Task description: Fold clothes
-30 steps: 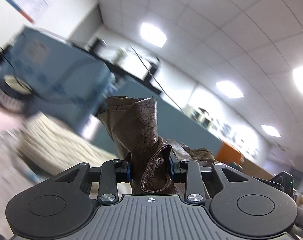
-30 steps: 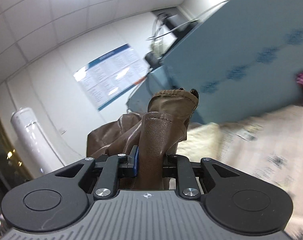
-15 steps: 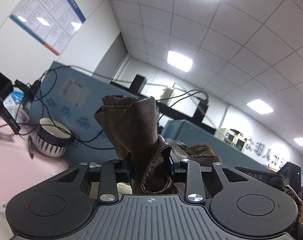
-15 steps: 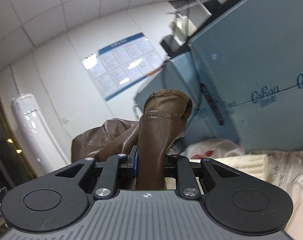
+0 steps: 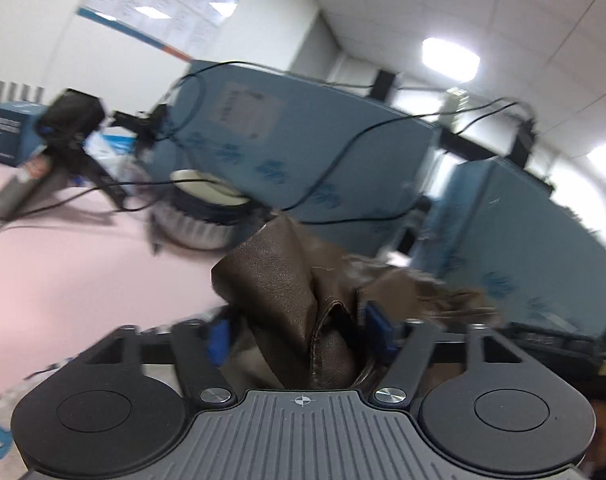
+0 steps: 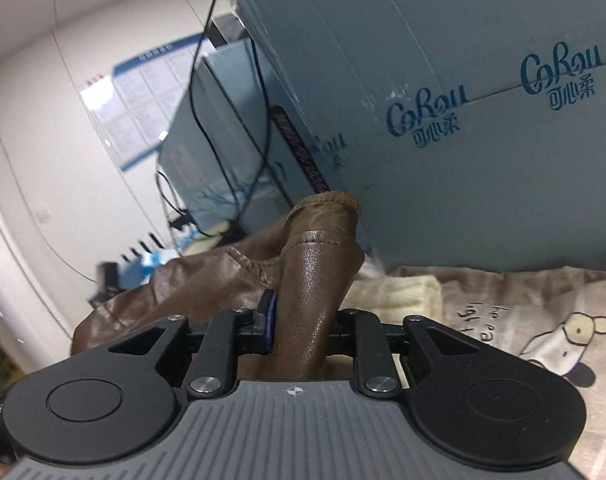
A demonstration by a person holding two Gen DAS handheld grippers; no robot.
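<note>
Left gripper (image 5: 301, 330) spread wide, blue pads well apart, brown jacket (image 5: 287, 296) bunched loose between fingers, fold sticking up past tips (pads don't look like they're pinching it, frame pretty blurry tho). Pink table (image 5: 75, 276) left and far, striped bowl (image 5: 201, 216) beyond jacket, blue boxes (image 5: 303, 152) behind.

Right gripper (image 6: 303, 330) clamped tight on jacket (image 6: 317, 276), seam edge poking up past tips, rest sagging left. Cartoon cloth (image 6: 543, 320) right, cream towel (image 6: 395, 292) just behind, blue box (image 6: 443, 80) far.
</note>
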